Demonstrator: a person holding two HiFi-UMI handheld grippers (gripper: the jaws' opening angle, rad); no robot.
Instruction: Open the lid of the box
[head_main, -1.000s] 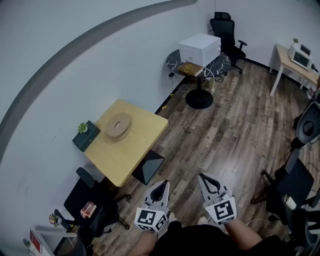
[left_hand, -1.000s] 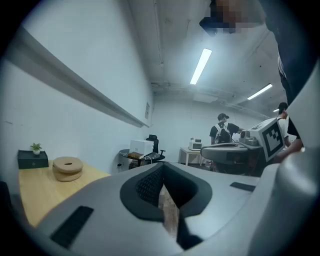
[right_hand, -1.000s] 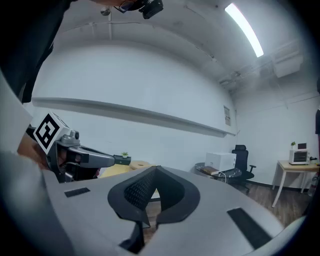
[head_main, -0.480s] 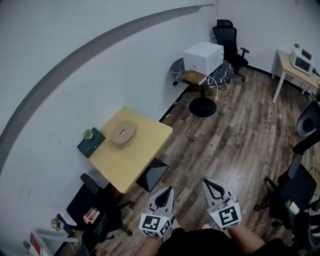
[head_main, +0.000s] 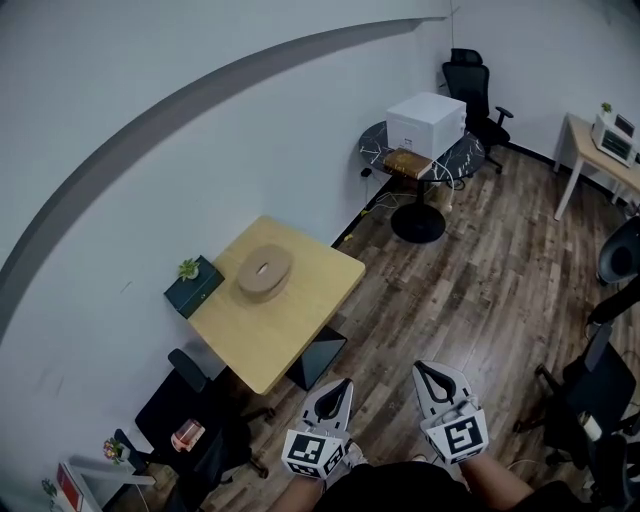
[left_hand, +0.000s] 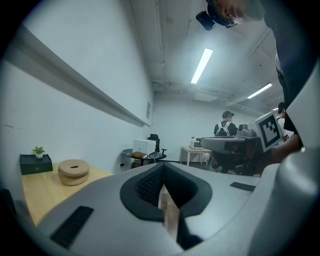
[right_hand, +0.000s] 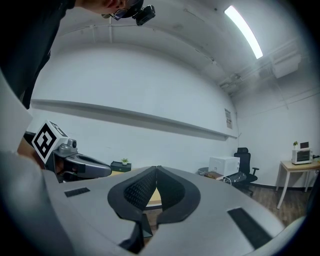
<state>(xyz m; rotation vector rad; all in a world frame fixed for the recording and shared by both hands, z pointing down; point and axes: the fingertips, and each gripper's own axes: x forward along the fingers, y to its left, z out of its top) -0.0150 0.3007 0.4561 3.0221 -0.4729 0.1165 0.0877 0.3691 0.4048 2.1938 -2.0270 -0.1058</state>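
Observation:
The box is a round, light wooden one with a flat lid (head_main: 265, 272). It sits on a square wooden table (head_main: 300, 310) by the wall, and the left gripper view shows the box (left_hand: 73, 171) at the left. My left gripper (head_main: 340, 384) and right gripper (head_main: 428, 368) hang side by side low in the head view, over the floor and well short of the table. Both are shut with nothing between the jaws. The left gripper (left_hand: 161, 165) points along the room. The right gripper (right_hand: 157, 169) points toward the wall.
A dark green case with a small plant (head_main: 195, 285) stands at the table's wall edge. A black bin (head_main: 318, 357) sits under the table and a black chair (head_main: 190, 410) beside it. Farther off stand a round black table (head_main: 455, 160) bearing a white box (head_main: 425, 125), and office chairs (head_main: 475, 85).
The table and far furniture have slid right and down in the head view as the view shifts. Both grippers stay shut and sit slightly lower in the picture.

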